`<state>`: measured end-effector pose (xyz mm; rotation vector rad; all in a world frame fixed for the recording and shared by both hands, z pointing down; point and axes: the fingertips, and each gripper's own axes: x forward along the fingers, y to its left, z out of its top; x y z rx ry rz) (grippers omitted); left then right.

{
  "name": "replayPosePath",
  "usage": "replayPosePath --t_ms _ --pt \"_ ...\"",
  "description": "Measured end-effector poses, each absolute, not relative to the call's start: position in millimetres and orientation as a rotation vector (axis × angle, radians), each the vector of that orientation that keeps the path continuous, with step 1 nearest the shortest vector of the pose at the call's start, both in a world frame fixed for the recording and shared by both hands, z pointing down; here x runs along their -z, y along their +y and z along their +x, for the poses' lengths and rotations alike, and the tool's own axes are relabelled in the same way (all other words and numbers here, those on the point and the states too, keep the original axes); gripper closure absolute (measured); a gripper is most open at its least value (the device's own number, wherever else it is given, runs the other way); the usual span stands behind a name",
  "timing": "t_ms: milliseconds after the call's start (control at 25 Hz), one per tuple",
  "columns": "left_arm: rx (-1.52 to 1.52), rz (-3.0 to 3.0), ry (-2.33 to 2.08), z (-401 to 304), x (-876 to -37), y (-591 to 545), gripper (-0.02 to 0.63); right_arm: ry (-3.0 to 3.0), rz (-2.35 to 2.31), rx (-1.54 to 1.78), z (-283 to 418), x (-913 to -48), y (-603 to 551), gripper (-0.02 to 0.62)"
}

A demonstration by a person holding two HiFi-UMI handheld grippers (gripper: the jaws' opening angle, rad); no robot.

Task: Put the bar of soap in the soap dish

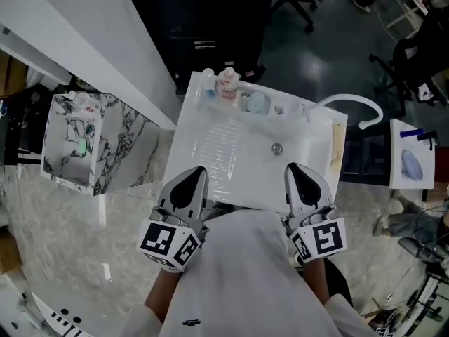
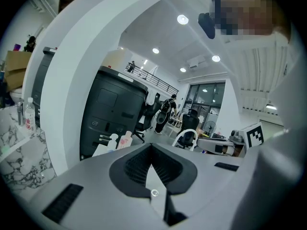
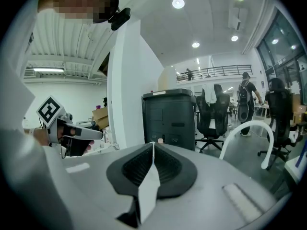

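Note:
A pale blue-green oval point(image 1: 256, 102) lies on the back ledge of the white sink point(image 1: 210, 153); I cannot tell whether it is the soap, the dish, or both. My left gripper point(image 1: 198, 170) hovers over the sink's near edge at the left, jaws together and empty. The right gripper point(image 1: 291, 167) is at the near edge on the right, also shut on nothing. In the left gripper view the left gripper point(image 2: 151, 146) has its tips meeting, and in the right gripper view the right gripper point(image 3: 153, 144) does too. Neither gripper view shows the oval.
Small bottles point(image 1: 228, 83) stand on the back ledge left of the oval. A drain point(image 1: 276, 148) sits mid-basin. A white curved faucet point(image 1: 351, 104) arches at the right. Another pale blue oval point(image 1: 412, 164) rests on a white stand far right. A marbled box point(image 1: 70, 146) stands at left.

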<state>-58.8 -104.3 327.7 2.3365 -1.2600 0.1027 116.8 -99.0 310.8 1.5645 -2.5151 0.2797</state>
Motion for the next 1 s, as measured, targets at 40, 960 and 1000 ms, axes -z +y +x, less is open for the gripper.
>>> replayPosePath --t_ms 40,960,1000 --pt "-0.102 2.336 -1.260 -58.2 -327.3 -104.1 0.597 -2.515 1.566 -0.283 117.1 -310.8 -98.9 0.574" --pt "-0.097 2.343 -1.254 -55.8 -325.8 -101.8 0.597 -2.514 1.588 -0.292 115.6 -308.6 -104.2 0.578" --pt "-0.097 2.342 -1.254 -56.3 -325.6 -101.7 0.597 -2.514 1.588 -0.291 115.4 -308.2 -104.1 0.578"
